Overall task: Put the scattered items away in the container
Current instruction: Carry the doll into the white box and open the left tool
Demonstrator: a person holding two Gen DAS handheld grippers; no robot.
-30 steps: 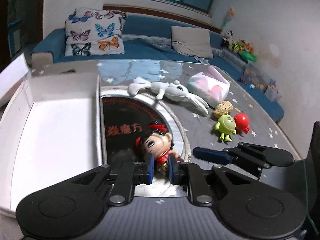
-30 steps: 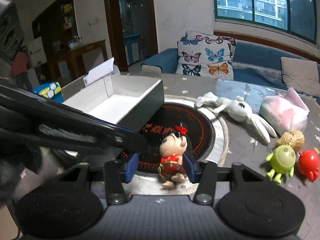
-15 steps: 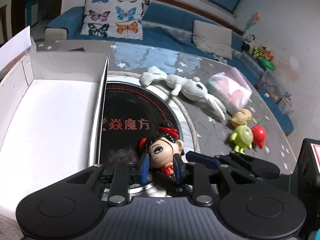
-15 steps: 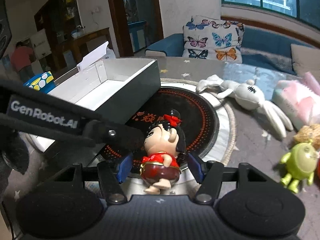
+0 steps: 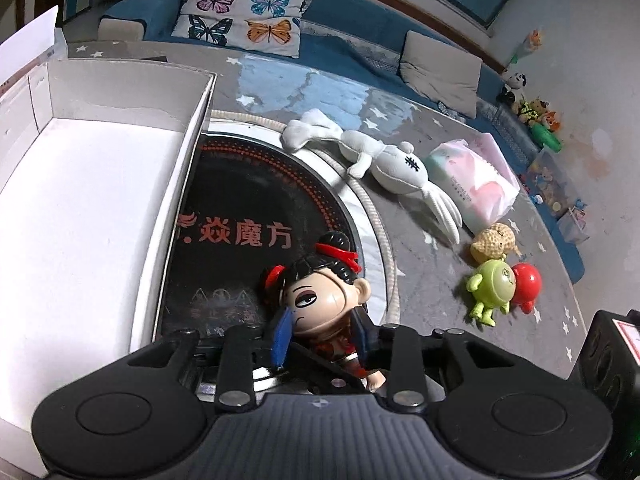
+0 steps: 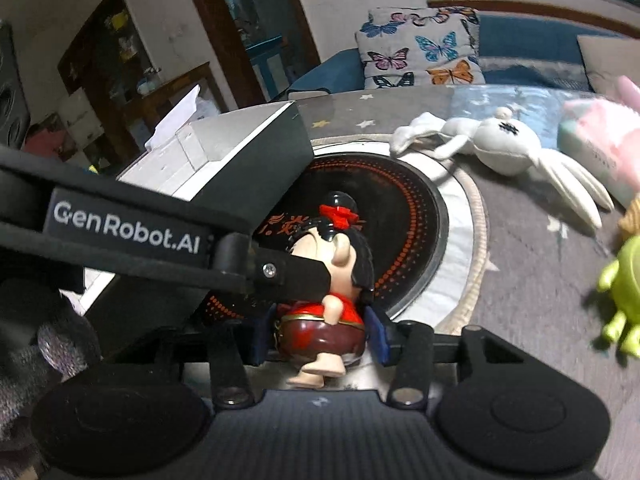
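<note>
A doll in a red dress with black hair (image 5: 324, 300) is lifted above the round black cooktop (image 5: 248, 208). My left gripper (image 5: 320, 340) is shut on its head. My right gripper (image 6: 320, 332) is shut on its body (image 6: 324, 324), and the left gripper's arm (image 6: 132, 236) crosses that view. The open white box (image 5: 80, 208) stands to the left; in the right wrist view (image 6: 240, 152) it sits behind the left arm.
On the grey star-patterned table lie a white plush rabbit (image 5: 384, 160), a pink tissue pack (image 5: 476, 180), a tan knitted toy (image 5: 494, 240), a green one-eyed figure (image 5: 494, 288) and a red toy (image 5: 526, 284). A blue sofa with a butterfly cushion (image 5: 248, 4) is behind.
Both grippers have closed in on the doll and lifted it; the right gripper, open around it before, now clamps its body. The views have risen and tilted down.
</note>
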